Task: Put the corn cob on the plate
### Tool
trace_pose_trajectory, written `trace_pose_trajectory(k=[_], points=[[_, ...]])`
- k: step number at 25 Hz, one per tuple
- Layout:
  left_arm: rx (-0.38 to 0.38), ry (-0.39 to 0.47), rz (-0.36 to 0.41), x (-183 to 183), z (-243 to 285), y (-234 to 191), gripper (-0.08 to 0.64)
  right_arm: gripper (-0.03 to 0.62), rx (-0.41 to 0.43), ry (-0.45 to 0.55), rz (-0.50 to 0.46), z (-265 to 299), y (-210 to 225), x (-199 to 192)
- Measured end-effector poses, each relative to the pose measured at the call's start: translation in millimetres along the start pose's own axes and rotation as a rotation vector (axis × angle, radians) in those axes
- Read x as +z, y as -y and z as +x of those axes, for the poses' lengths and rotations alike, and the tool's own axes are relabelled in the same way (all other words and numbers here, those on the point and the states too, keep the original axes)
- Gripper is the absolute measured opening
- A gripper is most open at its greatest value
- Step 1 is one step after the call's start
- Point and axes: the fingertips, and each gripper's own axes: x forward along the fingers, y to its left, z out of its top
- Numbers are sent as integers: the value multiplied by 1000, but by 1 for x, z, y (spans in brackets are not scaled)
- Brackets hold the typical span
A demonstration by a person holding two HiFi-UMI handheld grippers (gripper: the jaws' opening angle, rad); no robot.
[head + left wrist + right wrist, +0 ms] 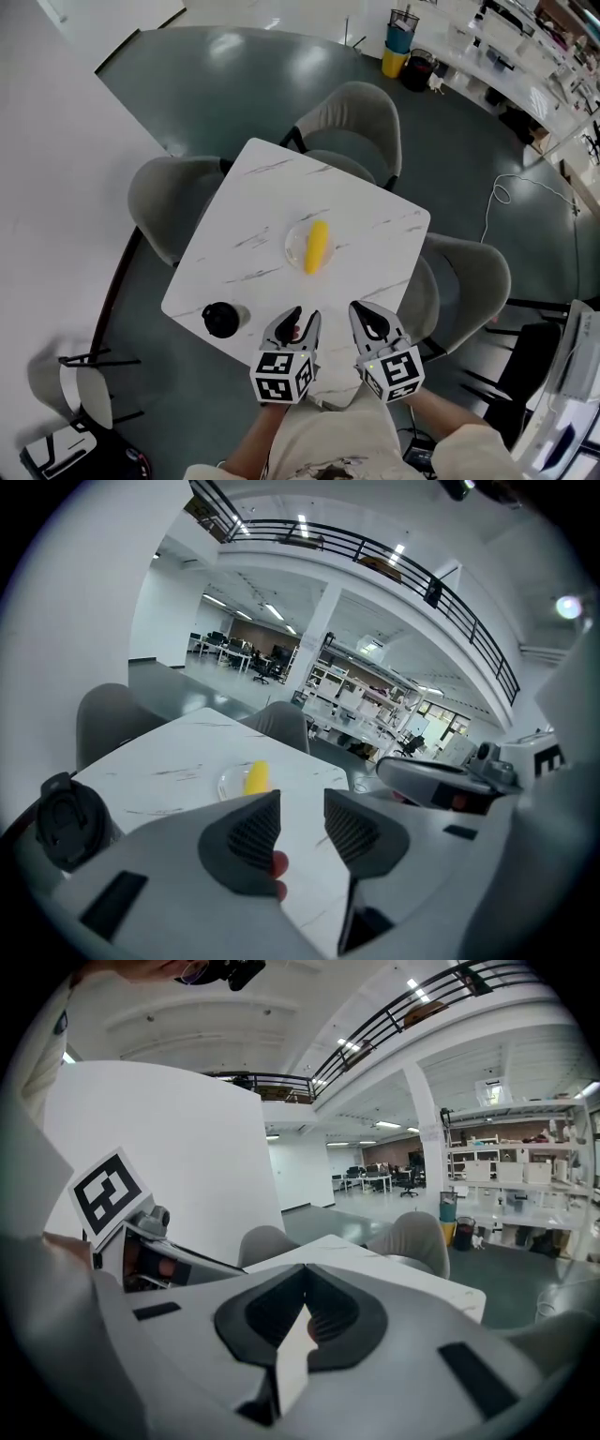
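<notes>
Head view. White marble table [272, 187], grey chairs [356, 112] on three sides. Corn [317, 247] lies on the clear plate [292, 242] near the tabletop's middle, long axis running from near edge to far edge, its near end over the plate's rim. Black cup [221, 320] by the near left corner. Left gripper [307, 313] and right gripper [358, 309] side by side at the near edge, both well short of the plate, both aimed toward it.

Left gripper view. Left gripper [302, 803]: jaws apart, a clear gap, nothing between the pads. A fingertip [278, 864] shows below the left jaw. Corn [256, 777] on plate [230, 782] straight ahead, beyond the jaw tips, untouched. Cup [66, 819] at far left. Right gripper [441, 785] alongside at right.

Right gripper view. Right gripper [303, 1274]: jaw tips meet, closed on nothing. Table's right edge [375, 1265] and a chair [412, 1232] beyond. Marker cube of the left gripper [108, 1190] at left. Corn and plate hidden behind the jaws here.
</notes>
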Motion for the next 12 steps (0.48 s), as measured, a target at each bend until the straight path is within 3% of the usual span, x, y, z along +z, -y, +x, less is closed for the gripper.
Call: trace_pose_trajectory(k=[6, 12], points=[[17, 71, -29, -13, -43, 12, 48, 3, -20, 29, -25, -34, -28, 4], [31, 89, 1, -26, -77, 24, 41, 3, -45, 67, -28, -69, -49, 16]])
